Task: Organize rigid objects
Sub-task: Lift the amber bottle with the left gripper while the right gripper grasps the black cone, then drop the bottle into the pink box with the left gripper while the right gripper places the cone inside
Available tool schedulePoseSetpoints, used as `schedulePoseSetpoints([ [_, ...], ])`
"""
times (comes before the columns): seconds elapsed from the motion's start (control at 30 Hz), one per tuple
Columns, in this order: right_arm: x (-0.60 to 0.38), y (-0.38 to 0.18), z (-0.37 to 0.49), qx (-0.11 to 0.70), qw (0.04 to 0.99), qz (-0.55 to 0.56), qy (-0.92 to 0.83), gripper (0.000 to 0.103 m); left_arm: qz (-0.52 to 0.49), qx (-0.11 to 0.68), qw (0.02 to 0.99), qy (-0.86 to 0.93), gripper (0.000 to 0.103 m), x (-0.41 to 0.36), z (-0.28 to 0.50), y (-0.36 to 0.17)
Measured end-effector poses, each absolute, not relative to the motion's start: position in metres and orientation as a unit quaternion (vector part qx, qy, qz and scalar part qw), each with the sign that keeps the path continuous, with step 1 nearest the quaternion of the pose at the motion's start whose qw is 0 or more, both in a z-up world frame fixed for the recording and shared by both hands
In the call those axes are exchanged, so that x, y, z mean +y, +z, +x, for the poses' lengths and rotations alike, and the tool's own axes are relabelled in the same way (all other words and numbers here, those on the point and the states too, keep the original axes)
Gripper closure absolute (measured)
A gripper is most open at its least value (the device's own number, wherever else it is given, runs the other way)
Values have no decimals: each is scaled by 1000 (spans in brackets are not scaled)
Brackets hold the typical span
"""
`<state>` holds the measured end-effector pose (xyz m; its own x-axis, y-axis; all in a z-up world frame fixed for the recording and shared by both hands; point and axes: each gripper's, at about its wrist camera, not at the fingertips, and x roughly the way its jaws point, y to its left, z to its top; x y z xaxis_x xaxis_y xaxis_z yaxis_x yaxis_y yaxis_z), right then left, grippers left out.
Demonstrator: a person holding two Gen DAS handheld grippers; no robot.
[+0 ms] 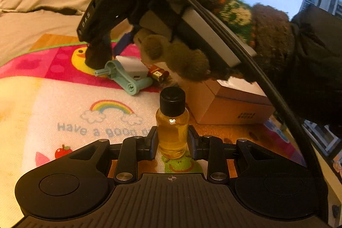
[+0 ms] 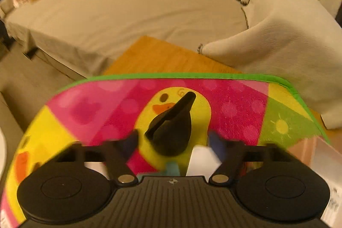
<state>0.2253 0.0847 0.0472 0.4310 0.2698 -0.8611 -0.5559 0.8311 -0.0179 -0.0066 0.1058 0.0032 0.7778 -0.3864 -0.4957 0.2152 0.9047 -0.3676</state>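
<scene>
My left fingers (image 1: pixel 172 138) are closed on the small clear bottle of amber liquid with a black screw cap (image 1: pixel 172 121), upright on the colourful printed play mat (image 1: pixel 64 112). Beyond it lie a teal plastic part (image 1: pixel 126 78), a white block (image 1: pixel 133 66) and a red-and-gold lighter (image 1: pixel 158 74), beside a brown cardboard box (image 1: pixel 226 108). My right fingers (image 2: pixel 173 140) stand apart, gripping nothing, around a black teardrop-shaped plastic piece (image 2: pixel 173 129) lying on the mat.
</scene>
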Motion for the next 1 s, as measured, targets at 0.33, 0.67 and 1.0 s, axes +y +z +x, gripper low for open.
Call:
schedulePoseSetpoints([
  [0.33,7,116,164,421,865,-86,259,58,-150,315,924,-160,71,103,-1,0],
  [0.67,-132,113,36,388,907,-79,140,58,-126,327,924,-152,71,91,-3,6],
  [1.0,-209,88,-32,359,928,-56,84,58,-46,285,936,-202,71,40,-22,60],
])
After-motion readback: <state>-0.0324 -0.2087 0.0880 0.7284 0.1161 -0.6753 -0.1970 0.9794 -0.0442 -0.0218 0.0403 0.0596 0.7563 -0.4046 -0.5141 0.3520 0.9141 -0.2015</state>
